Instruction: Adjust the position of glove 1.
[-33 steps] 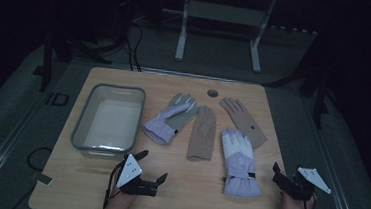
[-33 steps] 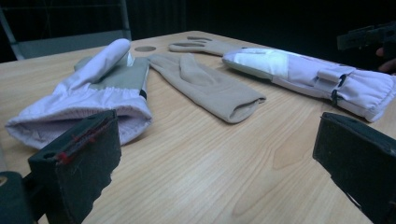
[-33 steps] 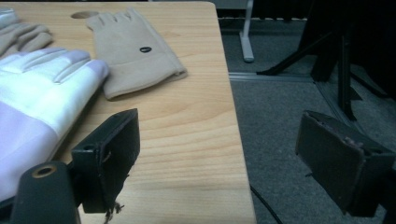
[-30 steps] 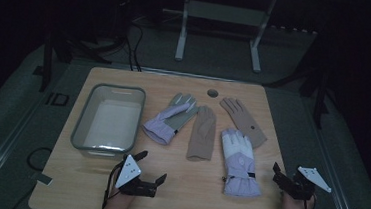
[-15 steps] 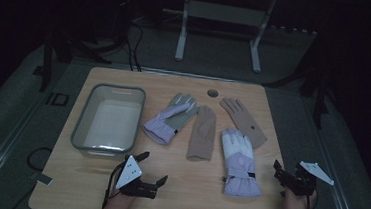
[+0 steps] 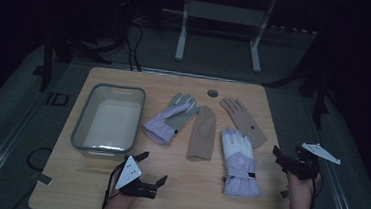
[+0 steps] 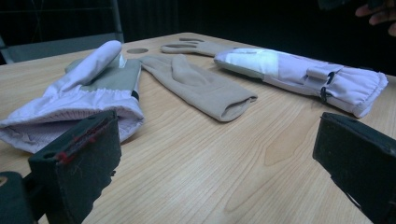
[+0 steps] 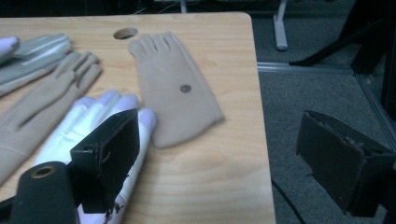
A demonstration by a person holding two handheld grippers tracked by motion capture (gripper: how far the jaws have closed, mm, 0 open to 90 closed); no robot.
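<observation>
On the wooden counter (image 6: 187, 185), four gloves are laid out beside a clear rectangular plastic bin (image 6: 108, 119), and nothing is held: the left tool (image 6: 151, 169) and the right tool (image 6: 285, 160) are both seen with jaws spread wide. The white-and-lavender padded ski glove (image 6: 239, 161) is found just left of the right tool, its long axis running away from the person, cuff nearest. The right hand is judged much the nearer for grasping it.

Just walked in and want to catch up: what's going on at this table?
A person holds a tool in each hand at the near edge of the table. Four gloves lie spread out beside a grey bin. The left tool and right tool are both open, touching nothing; the right sits beside the white-and-lilac glove.
</observation>
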